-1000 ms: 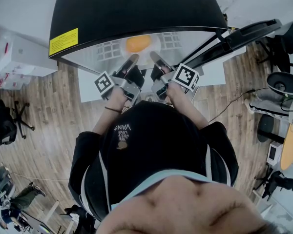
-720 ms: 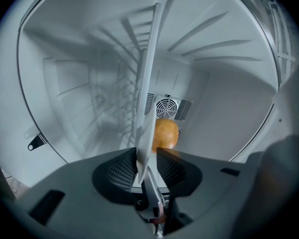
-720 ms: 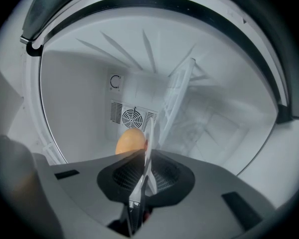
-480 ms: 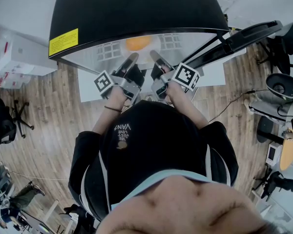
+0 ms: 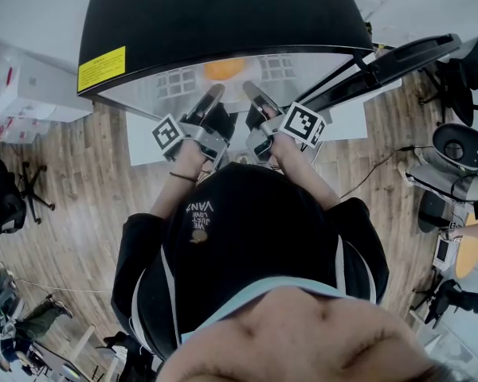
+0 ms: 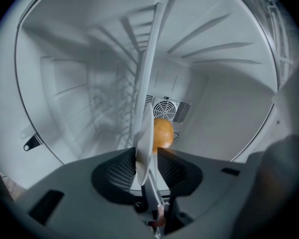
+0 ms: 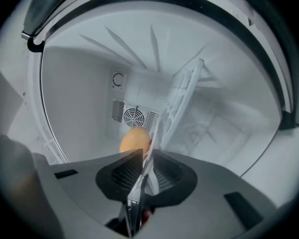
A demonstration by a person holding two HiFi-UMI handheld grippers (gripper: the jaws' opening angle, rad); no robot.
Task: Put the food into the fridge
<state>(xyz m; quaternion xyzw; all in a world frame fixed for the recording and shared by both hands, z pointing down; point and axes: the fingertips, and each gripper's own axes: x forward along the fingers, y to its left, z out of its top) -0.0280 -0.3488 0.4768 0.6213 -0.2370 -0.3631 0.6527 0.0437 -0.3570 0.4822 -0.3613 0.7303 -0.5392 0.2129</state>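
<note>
A round orange food item (image 6: 164, 132) lies on a white plate (image 6: 143, 148) deep inside the fridge, in front of the back-wall fan. My left gripper (image 6: 147, 156) has the plate's rim edge-on between its jaws. Those jaws are opening, and a gap shows beside the rim. My right gripper (image 7: 147, 156) straddles the opposite rim of the plate (image 7: 150, 151). Its jaws are opening too and stand only slightly apart from the rim. The food (image 7: 133, 139) sits just beyond them. From above, both grippers (image 5: 215, 95) (image 5: 252, 94) reach into the fridge towards the food (image 5: 223, 69).
The black fridge top (image 5: 223, 14) fills the upper head view, and the open door (image 5: 398, 54) swings out to the right. White fridge walls and a wire shelf (image 7: 183, 96) surround the grippers. The fan grille (image 6: 165, 108) is at the back. Wooden floor lies around the person.
Both grippers have edged slightly further into the fridge. The food and the plate stay where they were.
</note>
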